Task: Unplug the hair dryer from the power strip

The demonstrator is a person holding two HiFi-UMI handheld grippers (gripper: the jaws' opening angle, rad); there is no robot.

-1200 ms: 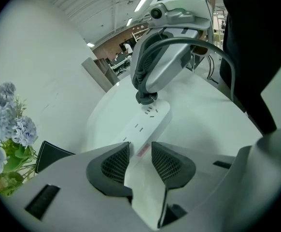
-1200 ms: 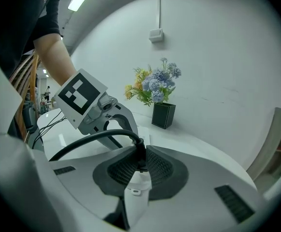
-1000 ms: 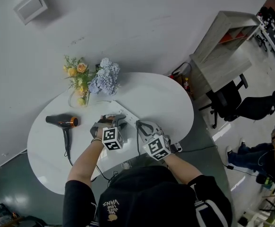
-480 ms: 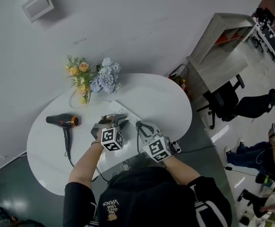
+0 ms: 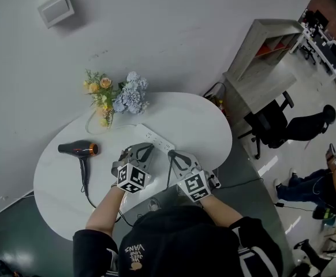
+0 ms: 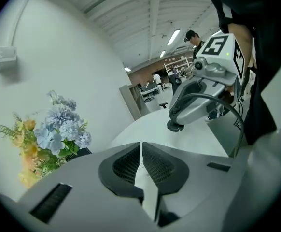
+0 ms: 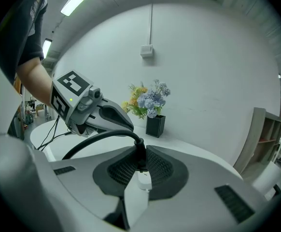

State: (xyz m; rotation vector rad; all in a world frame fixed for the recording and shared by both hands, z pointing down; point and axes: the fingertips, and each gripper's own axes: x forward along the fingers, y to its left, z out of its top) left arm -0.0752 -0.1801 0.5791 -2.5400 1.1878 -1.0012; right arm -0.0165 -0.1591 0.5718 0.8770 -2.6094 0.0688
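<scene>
Just beside the long white plastic power strip (image 5: 154, 138), the right gripper (image 5: 175, 156) pinches the black rubber plug (image 7: 139, 164), apparently to draw it free (left gripper (image 5: 139, 150) jaws closing, nothing between them).

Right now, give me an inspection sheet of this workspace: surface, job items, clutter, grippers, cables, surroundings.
Surface: white oval table, glossy.
Job's things: hair dryer lying at the table's left; power strip mid-table; plug in the right gripper, and I cannot tell whether it is clear of the strip.
Clutter: flowers in a black vase at the far edge.
Grippers: left gripper jaws closing, nothing between them; right gripper shut on the plug.
Cables: black cord arcs away from the plug.
Surroundings: shelf unit, office chair, wall box.
</scene>
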